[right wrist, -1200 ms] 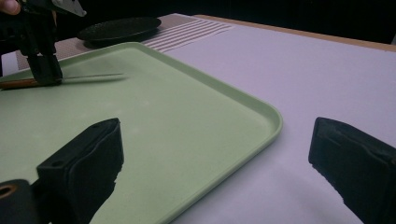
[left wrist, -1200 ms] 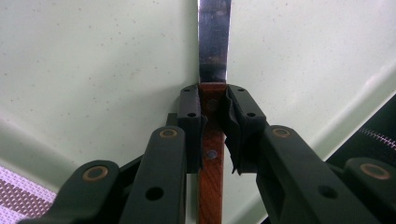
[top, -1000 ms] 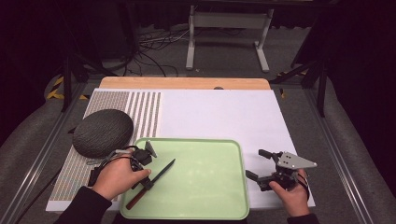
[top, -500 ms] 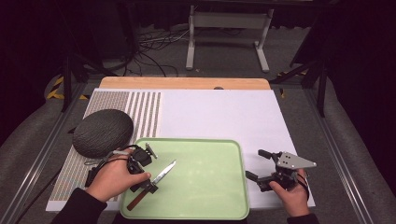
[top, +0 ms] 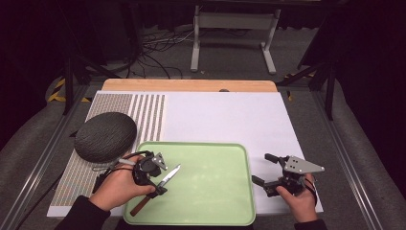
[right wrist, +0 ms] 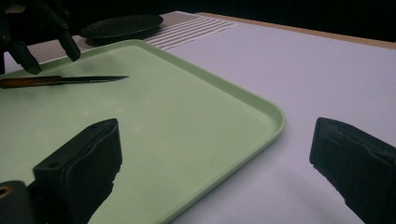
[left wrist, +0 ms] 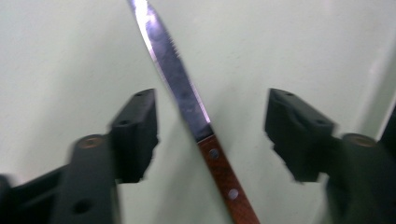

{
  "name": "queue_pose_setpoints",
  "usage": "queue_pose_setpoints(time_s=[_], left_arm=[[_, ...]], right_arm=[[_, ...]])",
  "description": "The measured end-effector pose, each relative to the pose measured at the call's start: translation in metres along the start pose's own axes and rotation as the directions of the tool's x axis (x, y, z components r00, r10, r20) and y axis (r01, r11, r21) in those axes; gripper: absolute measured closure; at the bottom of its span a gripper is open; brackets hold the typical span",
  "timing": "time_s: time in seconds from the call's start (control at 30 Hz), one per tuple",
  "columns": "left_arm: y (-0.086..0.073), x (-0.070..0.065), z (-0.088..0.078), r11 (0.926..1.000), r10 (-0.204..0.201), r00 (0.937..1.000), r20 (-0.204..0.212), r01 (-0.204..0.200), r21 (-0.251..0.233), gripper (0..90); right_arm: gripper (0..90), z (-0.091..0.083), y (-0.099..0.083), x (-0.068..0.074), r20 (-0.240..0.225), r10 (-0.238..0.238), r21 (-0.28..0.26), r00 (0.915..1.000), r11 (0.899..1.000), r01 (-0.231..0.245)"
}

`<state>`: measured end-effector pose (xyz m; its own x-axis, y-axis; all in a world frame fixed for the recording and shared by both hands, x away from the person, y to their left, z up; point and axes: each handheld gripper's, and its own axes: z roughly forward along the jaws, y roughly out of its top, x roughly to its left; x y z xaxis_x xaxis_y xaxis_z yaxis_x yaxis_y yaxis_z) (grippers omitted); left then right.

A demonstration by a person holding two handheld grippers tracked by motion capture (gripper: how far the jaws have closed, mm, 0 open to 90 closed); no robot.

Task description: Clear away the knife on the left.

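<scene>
The left gripper has just been closing, yet its jaws stand apart over the knife, pads clear of it on both sides; the knife lies flat on the green tray between them, blade running up and away, the wooden handle with two rivets toward the camera; no writing can be read on blade or handle. In the high view the left gripper sits over the tray's near left part, the knife slanting from lower left to upper right; the left hand comes in from the bottom, wrist bent inward. The right gripper has open jaws with nothing between them, straddling the tray's right edge; in the high view the right gripper points left, the right hand resting on the white mat; a dark round pad lies at left, by the tray's far corner.
</scene>
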<state>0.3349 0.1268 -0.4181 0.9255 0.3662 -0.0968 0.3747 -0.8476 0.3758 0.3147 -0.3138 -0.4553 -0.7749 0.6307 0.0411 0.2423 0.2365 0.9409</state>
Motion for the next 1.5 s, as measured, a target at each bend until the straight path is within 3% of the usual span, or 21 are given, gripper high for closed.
queue_pose_setpoints(time_s=[0.2,0.47,0.8,1.5], left_arm=[[0.001,0.003,0.003,0.9993,0.036,0.9977,0.058,-0.035,-0.015,90.0],[0.002,0.003,0.016,0.9971,0.071,0.9929,0.095,-0.074,0.020,90.0],[-0.001,0.006,0.021,0.9957,0.073,0.9919,0.105,-0.078,0.050,90.0],[-0.022,0.015,0.015,0.9992,0.022,0.9941,0.106,-0.025,0.030,90.0]], right_arm=[[3.2,0.000,0.000,0.000,-0.001,-0.001,-0.001,1.0000,1.000,0.001],[3.2,0.000,0.000,0.000,-0.002,0.000,0.000,1.0000,1.000,0.000],[3.2,0.000,0.000,0.000,-0.003,-0.001,0.000,1.0000,1.000,0.001],[3.2,0.001,-0.001,0.000,-0.004,0.004,0.002,1.0000,1.000,-0.004]])
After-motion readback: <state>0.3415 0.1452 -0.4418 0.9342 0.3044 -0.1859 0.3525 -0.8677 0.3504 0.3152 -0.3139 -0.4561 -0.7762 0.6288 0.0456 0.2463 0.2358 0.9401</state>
